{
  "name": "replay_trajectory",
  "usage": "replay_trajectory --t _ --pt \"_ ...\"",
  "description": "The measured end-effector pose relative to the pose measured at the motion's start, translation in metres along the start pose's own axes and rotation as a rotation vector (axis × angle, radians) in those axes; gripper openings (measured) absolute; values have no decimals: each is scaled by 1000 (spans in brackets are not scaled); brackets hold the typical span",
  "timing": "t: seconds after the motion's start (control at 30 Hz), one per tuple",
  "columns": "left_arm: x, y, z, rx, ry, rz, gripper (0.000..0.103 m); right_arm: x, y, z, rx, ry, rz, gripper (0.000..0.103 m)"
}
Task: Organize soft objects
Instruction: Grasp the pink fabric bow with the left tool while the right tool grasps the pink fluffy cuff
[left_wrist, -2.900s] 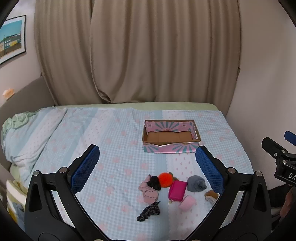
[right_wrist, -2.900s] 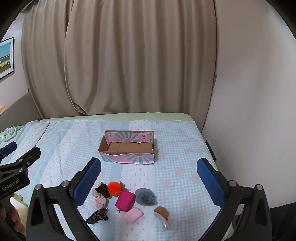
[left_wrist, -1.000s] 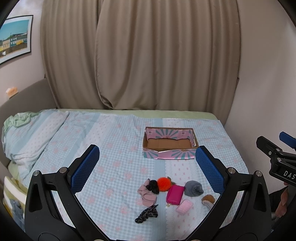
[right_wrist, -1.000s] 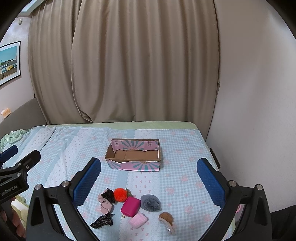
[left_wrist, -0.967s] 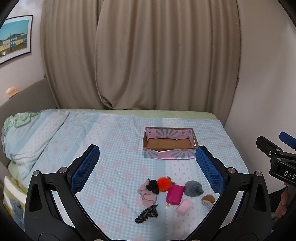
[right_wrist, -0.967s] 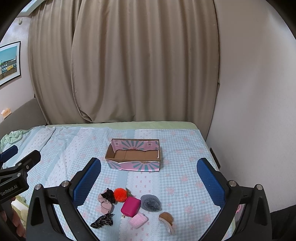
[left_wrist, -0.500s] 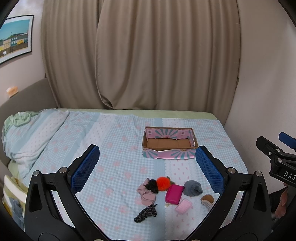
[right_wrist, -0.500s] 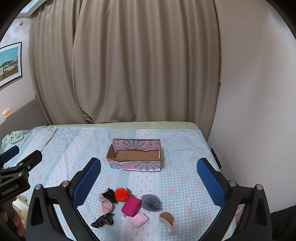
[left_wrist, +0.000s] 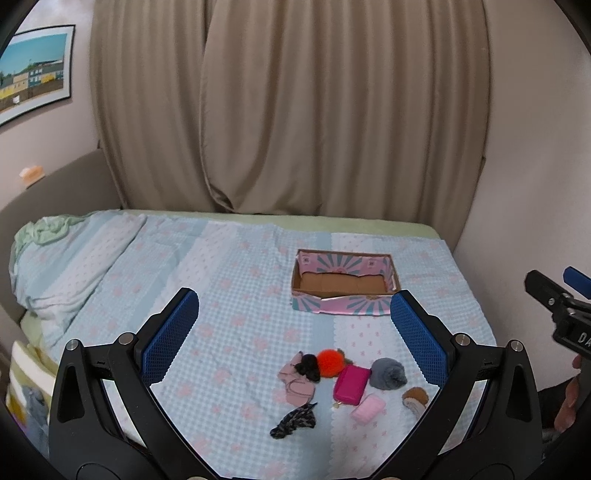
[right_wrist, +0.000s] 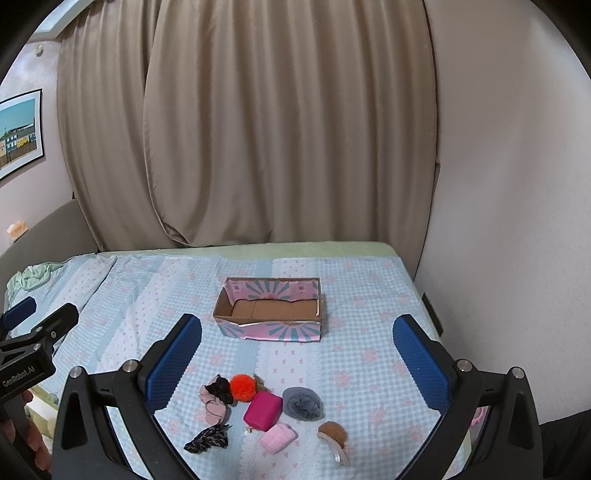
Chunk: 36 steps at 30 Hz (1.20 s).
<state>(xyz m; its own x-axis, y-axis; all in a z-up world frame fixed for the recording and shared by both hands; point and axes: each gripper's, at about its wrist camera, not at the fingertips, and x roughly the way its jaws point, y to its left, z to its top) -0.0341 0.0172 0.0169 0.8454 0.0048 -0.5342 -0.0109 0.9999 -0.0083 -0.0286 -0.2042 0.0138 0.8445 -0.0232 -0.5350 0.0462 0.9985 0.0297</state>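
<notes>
- Bed (left_wrist: 229, 295) w/ blue-checked cover w/ pink flowers; takes up most of both views, beige curtains (left_wrist: 295, 110) behind it.
- Left gripper (left_wrist: 293, 332): jaws spread wide, blue pads apart, nothing betw. them; hovers over near part of bed. Also seen at left edge of right wrist view (right_wrist: 33, 332).
- Right gripper (right_wrist: 297, 356): jaws likewise wide apart, holding nothing; above near bed edge, beside wall.
- Cardboard box (left_wrist: 343, 314), pink/teal sunburst print, open top, brown floor bare; sits mid-bed, well apart from the pile (right_wrist: 271, 330).
- Soft items in loose cluster nr front edge of bed, none in box:
- Grey rolled cloth (left_wrist: 388, 373), right of magenta pouch (left_wrist: 351, 378); the two look touching.
- Pale pink sock (left_wrist: 295, 382) at left, black scrunchie (left_wrist: 308, 365) on its top edge.
- Orange pom-pom (left_wrist: 328, 362) betw. scrunchie & pouch.
- Light pink roll (left_wrist: 367, 408) just in front of pouch.
- Brown fluffy brush (right_wrist: 334, 437) at far right of cluster.
- Dark patterned scrunchie (right_wrist: 207, 439) nearest cam, slightly apart from rest.
</notes>
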Motion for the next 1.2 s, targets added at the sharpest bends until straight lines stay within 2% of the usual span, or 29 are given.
replay_trajectory --t 0.1,0.3,0.57,0.7,0.83,1.03,1.2 --pt "8 9 -2 -12 26 8 103 6 -2 0 10 25 11 103" --pt "47 35 -33 -25 120 -48 103 24 2 -23 77 63 -21 103" --pt "125 49 -81 77 275 -192 103 78 14 -74 186 154 -93 103" --pt "171 47 -115 109 350 -251 103 119 19 -110 212 202 -148 103" --pt "232 37 -161 173 399 -300 103 158 23 -151 230 248 -163 103" --pt "305 27 -222 241 456 -310 103 215 29 -221 250 335 -194 103" --pt "351 17 -262 264 482 -316 103 253 27 -277 264 405 -211 103"
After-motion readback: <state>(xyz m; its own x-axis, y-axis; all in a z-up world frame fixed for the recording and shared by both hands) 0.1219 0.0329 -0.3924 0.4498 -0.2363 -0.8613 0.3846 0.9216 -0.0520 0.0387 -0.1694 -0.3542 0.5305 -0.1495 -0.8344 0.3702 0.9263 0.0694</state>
